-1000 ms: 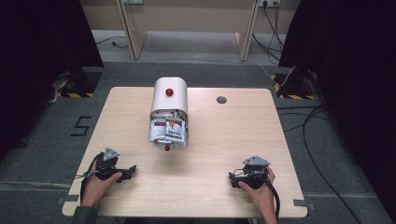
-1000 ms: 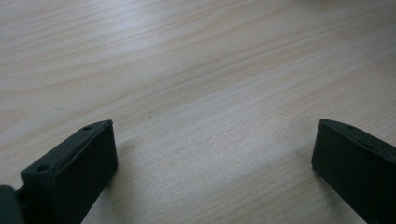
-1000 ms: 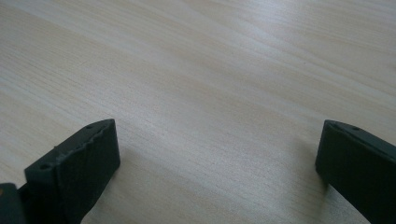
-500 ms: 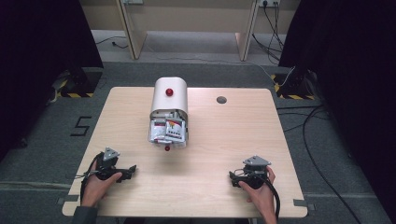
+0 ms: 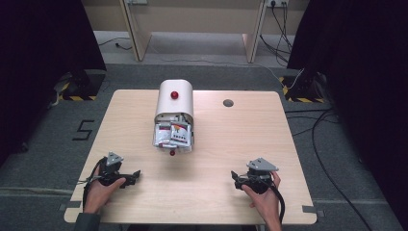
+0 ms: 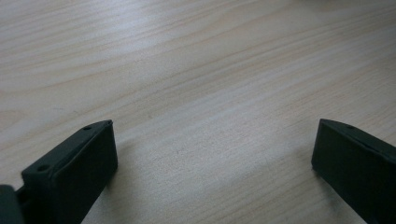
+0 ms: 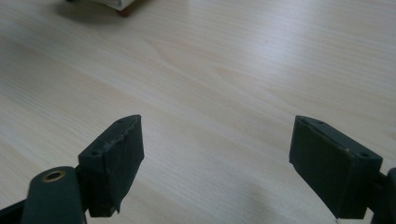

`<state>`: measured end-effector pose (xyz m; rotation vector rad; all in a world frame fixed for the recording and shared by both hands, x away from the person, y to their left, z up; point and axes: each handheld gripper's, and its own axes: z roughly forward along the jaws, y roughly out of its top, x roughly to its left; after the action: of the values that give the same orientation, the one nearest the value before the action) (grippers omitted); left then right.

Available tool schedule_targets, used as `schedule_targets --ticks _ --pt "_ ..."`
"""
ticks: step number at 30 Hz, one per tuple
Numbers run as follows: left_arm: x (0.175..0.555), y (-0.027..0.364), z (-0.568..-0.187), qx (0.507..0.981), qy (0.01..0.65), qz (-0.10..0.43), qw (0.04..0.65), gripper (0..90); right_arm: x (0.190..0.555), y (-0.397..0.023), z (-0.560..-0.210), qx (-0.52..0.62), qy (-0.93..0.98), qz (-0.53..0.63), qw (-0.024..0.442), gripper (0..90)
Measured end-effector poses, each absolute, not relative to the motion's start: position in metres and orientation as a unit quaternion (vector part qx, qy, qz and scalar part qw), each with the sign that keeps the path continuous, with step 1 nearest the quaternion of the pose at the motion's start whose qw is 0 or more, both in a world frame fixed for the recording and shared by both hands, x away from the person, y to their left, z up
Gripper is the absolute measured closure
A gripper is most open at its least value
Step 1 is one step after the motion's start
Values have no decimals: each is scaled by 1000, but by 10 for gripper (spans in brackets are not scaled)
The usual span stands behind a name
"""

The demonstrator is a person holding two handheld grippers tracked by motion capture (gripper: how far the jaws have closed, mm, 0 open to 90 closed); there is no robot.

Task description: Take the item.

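Observation:
A white rounded container (image 5: 174, 98) with a red knob on top lies in the middle of the wooden table (image 5: 250, 139), its open end facing the person. Several white packets (image 5: 174, 134) show in its mouth, and a small red ball (image 5: 172, 153) sits just in front of it. My left gripper (image 5: 135, 174) rests on the table near the front left, open, with nothing between its jaws (image 6: 212, 154). At the front right rests my right gripper (image 5: 234, 176), likewise open and empty (image 7: 217, 144). The container's edge (image 7: 119, 4) shows at the top left of the right gripper view.
A round grey cable hole (image 5: 228, 103) sits in the table's far right part. Bare wood stretches between the two grippers and the container. Dark curtains, cables and a grey floor surround the table.

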<state>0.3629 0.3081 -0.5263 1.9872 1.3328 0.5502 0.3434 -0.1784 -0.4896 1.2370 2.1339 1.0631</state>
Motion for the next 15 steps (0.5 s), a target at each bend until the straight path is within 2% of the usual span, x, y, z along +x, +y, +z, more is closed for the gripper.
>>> schedule_targets --ticks 15 --pt "363 308 -526 762 511 211 337 0 341 -154 -459 419 771 420 234 221"
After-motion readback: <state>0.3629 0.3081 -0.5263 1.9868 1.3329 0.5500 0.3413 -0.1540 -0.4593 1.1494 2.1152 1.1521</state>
